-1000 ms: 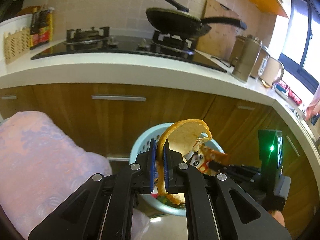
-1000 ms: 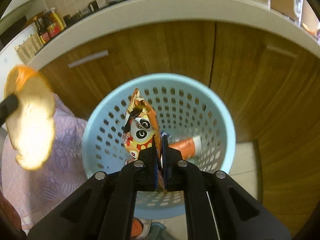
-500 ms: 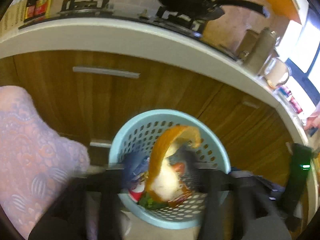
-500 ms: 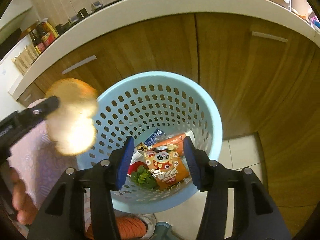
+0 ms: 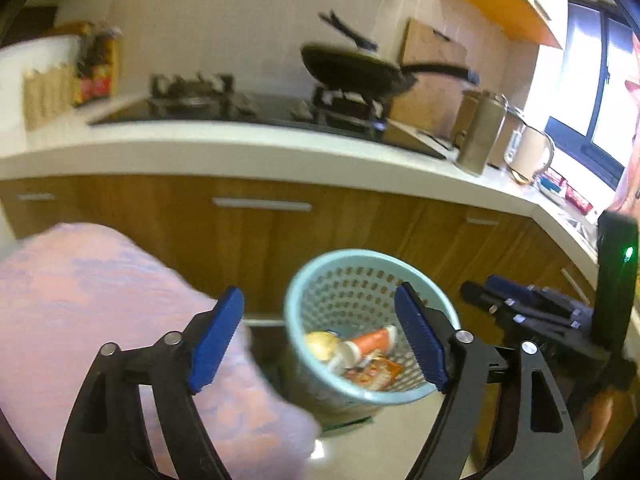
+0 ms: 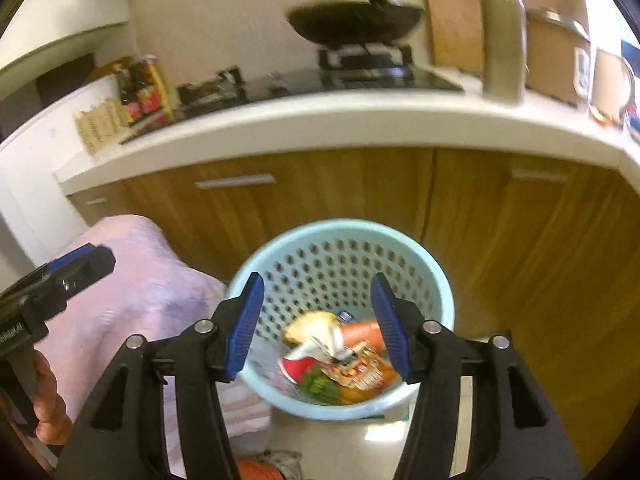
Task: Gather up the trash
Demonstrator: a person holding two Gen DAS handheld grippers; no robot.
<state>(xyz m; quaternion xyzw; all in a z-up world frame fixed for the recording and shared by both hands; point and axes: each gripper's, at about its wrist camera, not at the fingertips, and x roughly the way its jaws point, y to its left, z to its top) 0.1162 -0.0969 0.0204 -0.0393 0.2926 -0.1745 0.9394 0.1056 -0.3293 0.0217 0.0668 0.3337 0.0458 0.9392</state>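
Left wrist view: left hand-held gripper [image 5: 320, 334] spread wide, holding nothing, above blue perforated basket [image 5: 356, 258] on the floor; peel [image 5: 322, 344], orange tube [image 5: 370, 340] and snack wrapper [image 5: 374, 372] inside. Right wrist view: right hand-held gripper [image 6: 318, 322] likewise agape and bare over basket [image 6: 340, 228]; peel [image 6: 310, 326], wrapper [image 6: 360, 372], greens [image 6: 318, 386] within.
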